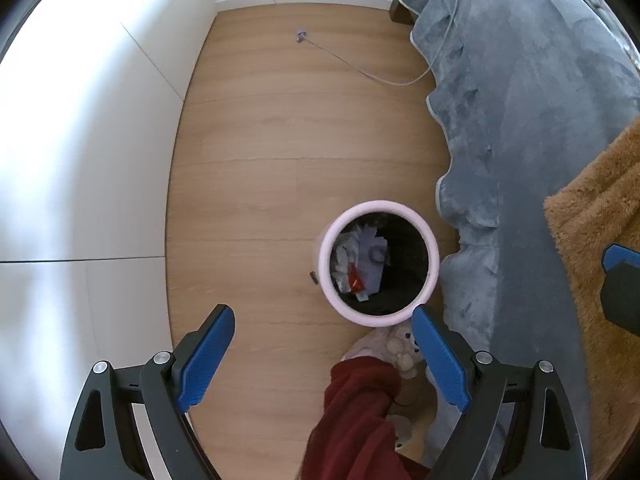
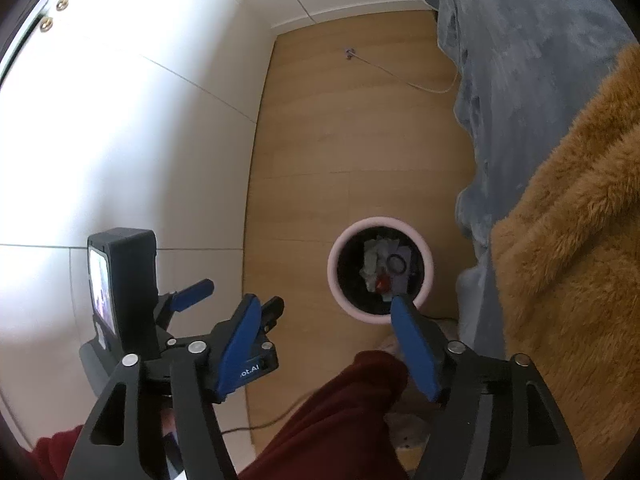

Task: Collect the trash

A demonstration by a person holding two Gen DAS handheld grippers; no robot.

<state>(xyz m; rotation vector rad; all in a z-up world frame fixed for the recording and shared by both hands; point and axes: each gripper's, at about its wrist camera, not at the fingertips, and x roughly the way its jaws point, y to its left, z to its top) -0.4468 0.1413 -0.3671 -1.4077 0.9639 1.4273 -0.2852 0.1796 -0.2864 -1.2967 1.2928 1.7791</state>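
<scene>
Between wall (image 1: 80,140) and bed (image 1: 520,120): bin (image 1: 434,260); both grippers (image 1: 324,332) (image 2: 324,320) agape, empty.

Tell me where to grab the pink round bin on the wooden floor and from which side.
Grip the pink round bin's thick rim from straight above, one finger inside, one outside. It stands upright with its mouth open. Probably best on the side away from the grey-blue blanket, where the wooden floor is bare.

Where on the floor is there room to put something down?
The wood floor is bare between the white cupboard and the grey blanket, from the pink bin up to the cable. It's crowded below the bin, by the slipper and red trouser leg.
</scene>
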